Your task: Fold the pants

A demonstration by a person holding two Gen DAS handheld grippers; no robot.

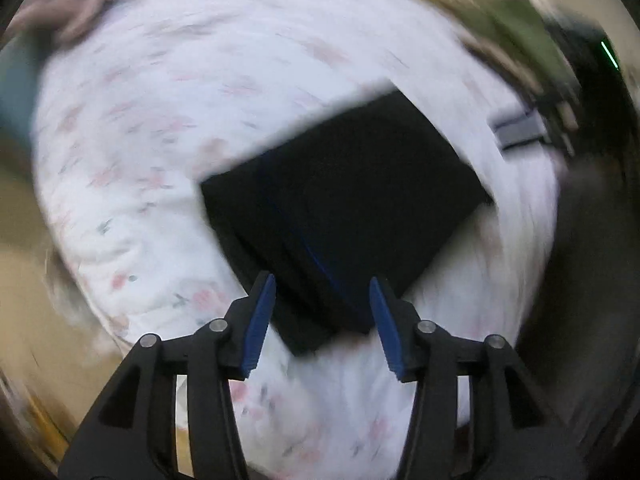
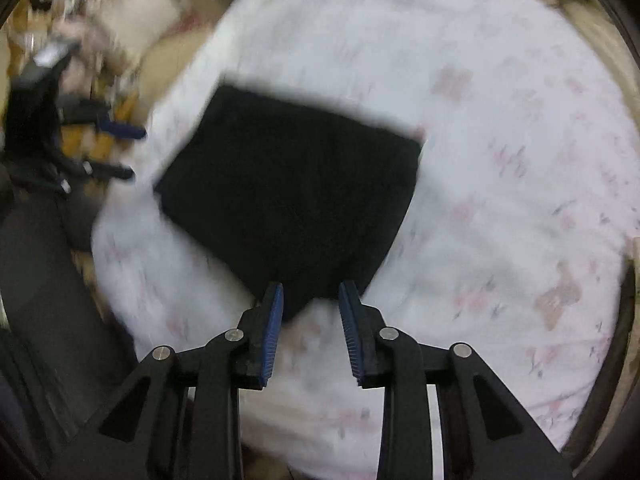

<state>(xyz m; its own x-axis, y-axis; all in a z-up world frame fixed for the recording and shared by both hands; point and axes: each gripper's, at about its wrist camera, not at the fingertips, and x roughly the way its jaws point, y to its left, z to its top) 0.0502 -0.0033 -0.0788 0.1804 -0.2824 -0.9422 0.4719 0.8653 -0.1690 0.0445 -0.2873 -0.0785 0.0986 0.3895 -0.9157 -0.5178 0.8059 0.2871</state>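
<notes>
The black pants (image 1: pixel 344 208) lie folded into a compact rectangle on a white floral bedsheet (image 1: pixel 160 120). They also show in the right wrist view (image 2: pixel 288 196). My left gripper (image 1: pixel 322 286) is open and empty, held above the near edge of the pants. My right gripper (image 2: pixel 311 290) is open and empty, just above the near corner of the pants. The left gripper also shows at the left edge of the right wrist view (image 2: pixel 120 152), off the side of the bed. Both views are blurred by motion.
The sheet (image 2: pixel 500 160) covers a bed that fills both views. A dark shape (image 1: pixel 580 260) stands at the bed's right side. Clutter (image 2: pixel 100 20) lies beyond the bed's far left. A grey object (image 1: pixel 520 130) rests near the bed's right edge.
</notes>
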